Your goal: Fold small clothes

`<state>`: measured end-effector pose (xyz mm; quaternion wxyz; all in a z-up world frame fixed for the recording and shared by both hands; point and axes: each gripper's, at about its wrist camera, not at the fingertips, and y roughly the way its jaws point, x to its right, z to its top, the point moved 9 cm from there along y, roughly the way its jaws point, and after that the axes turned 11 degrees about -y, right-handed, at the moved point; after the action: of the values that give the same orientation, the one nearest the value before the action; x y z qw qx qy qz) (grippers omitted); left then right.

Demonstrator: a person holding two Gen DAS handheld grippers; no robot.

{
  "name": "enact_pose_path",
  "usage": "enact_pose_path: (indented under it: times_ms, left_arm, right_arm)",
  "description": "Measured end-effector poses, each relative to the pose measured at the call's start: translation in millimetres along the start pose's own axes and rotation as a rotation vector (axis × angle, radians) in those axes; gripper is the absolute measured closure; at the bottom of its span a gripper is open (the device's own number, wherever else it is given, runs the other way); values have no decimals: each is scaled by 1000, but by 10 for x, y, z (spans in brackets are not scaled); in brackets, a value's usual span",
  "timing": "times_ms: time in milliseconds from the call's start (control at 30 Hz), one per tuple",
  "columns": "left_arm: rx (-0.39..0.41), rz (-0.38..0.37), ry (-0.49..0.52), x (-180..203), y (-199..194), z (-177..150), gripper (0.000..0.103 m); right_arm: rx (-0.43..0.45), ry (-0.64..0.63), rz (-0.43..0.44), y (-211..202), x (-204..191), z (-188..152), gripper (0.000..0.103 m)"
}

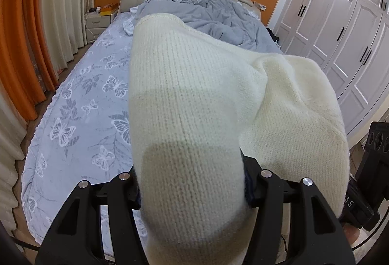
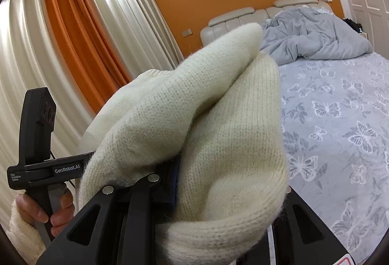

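Note:
A cream knitted garment point(image 1: 189, 94) fills the middle of the left wrist view, held up above the bed. My left gripper point(image 1: 192, 182) is shut on a thick bunch of it, and the cloth hides the fingertips. In the right wrist view the same garment point(image 2: 218, 119) hangs in folds over my right gripper point(image 2: 218, 187), which is shut on another part of it; a blue pad shows at the left finger. A hand point(image 2: 43, 211) in a fuzzy cream sleeve holds the left gripper's handle point(image 2: 36, 143) close beside. The right gripper's body point(image 1: 374, 167) shows at the left view's right edge.
Below lies a bed with a pale blue butterfly sheet point(image 1: 85, 106) point(image 2: 340, 119). A rumpled grey duvet point(image 1: 218, 16) point(image 2: 316, 33) lies by the headboard. White wardrobe doors point(image 1: 340, 33) stand to the right, orange and cream curtains point(image 2: 73, 46) to the left, a nightstand point(image 1: 96, 21) by the bed.

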<state>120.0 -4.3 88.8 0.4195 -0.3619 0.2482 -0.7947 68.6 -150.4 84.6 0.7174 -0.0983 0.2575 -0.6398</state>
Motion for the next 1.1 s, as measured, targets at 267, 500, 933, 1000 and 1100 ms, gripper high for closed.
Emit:
enact_pose_path:
  times_ms: [267, 500, 933, 1000, 1100]
  left_arm:
    - [-74, 3, -30, -62, 342, -174, 47]
    - [-89, -19, -15, 56, 525, -147, 47]
    - [-156, 158, -283, -1081, 1291, -1126, 22]
    - [-158, 139, -319, -1068, 1314, -1169, 18]
    - [-204, 152, -344, -1051, 1502, -1274, 15]
  right_arm:
    - [-65, 48, -21, 199, 160, -264, 79]
    - [-73, 71, -41, 249, 330, -276, 78]
    - [-340, 135, -171, 495, 939, -1647, 68]
    - [-357, 122, -142, 549, 862, -1692, 60]
    - [-413, 110, -135, 741, 848, -1880, 52]
